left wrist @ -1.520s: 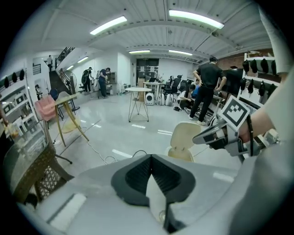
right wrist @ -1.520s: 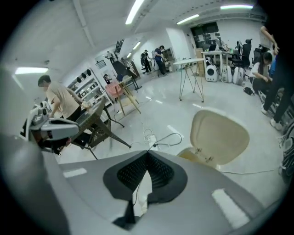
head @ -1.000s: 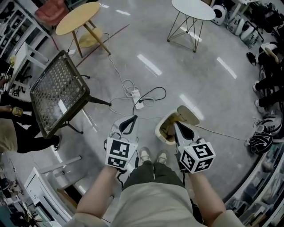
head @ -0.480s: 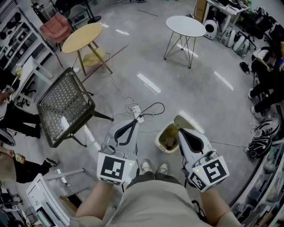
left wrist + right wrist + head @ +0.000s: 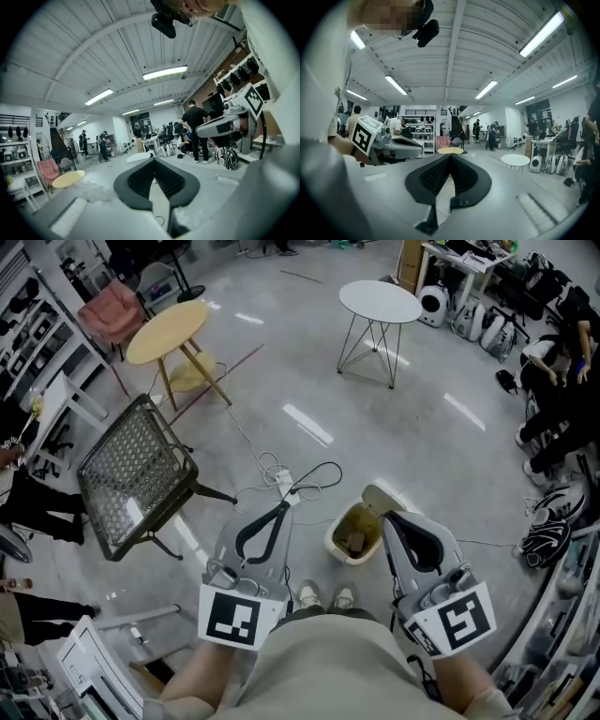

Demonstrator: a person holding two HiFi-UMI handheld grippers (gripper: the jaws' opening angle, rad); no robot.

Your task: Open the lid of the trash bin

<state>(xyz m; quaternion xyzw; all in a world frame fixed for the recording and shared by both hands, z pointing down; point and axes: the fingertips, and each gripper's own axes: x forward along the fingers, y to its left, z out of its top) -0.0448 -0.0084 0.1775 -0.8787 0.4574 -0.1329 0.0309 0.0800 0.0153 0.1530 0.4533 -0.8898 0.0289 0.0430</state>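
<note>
Fig. — trash bin (image 5: 335, 538) sat on the floor (image 5: 422, 427) between your two tools, lid (image 5: 380, 493) apparently tipped back at its far-right side | right tool (image 5: 388, 517): jaws together, empty, nearer, just beside the rim | left tool (image 5: 282, 507): likewise closed, empty, farther left.

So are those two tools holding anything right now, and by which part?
Nothing is held. The left tool and the right tool each have their jaws shut together with nothing between them. Neither touches the trash bin.
</note>
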